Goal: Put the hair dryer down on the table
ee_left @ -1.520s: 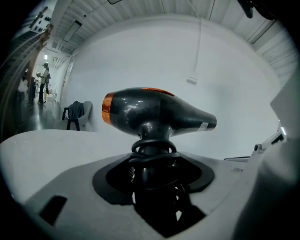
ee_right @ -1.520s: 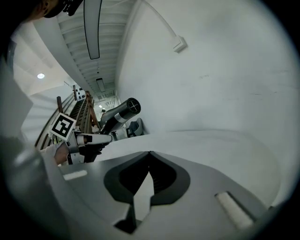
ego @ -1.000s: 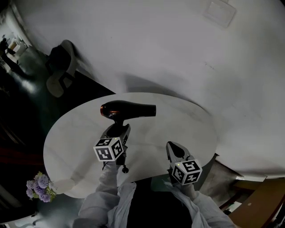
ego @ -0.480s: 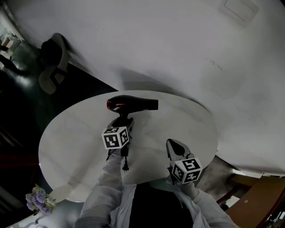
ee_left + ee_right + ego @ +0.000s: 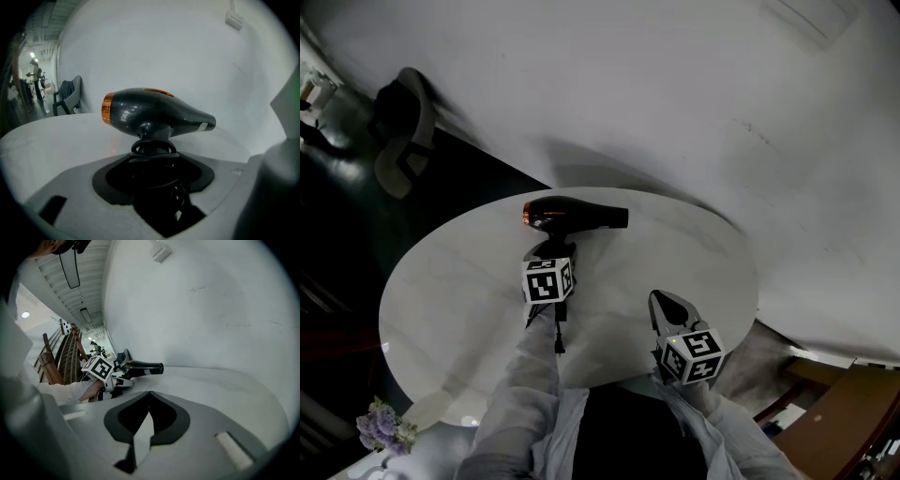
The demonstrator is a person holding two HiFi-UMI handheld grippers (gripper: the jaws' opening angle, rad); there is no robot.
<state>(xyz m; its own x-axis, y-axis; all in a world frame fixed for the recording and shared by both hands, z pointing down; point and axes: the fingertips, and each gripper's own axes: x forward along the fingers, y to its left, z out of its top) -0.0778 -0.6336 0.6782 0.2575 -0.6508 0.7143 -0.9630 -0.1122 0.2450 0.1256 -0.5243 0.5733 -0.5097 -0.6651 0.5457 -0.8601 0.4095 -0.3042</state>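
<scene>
Item: hair dryer (image 5: 575, 215), held just above the round surface (image 5: 450, 291), not yet set down.

Detail: the left tool (image 5: 551, 255) pinches the dryer by its handle. The barrel lies level at upper centre of the head view, orange end to frame left, near the surface's far rim. The cord (image 5: 153, 149) is looped round the handle, and its plug end hangs below the tool. The right tool (image 5: 667, 302), at lower right, has its jaws pressed together on nothing.

Hazards, judged:
- Opening the jaws before the body rests would drop it.
- The rounded barrel may roll toward the far rim.
- The looped cord could catch a jaw and drag the dryer as the tool backs off.
</scene>
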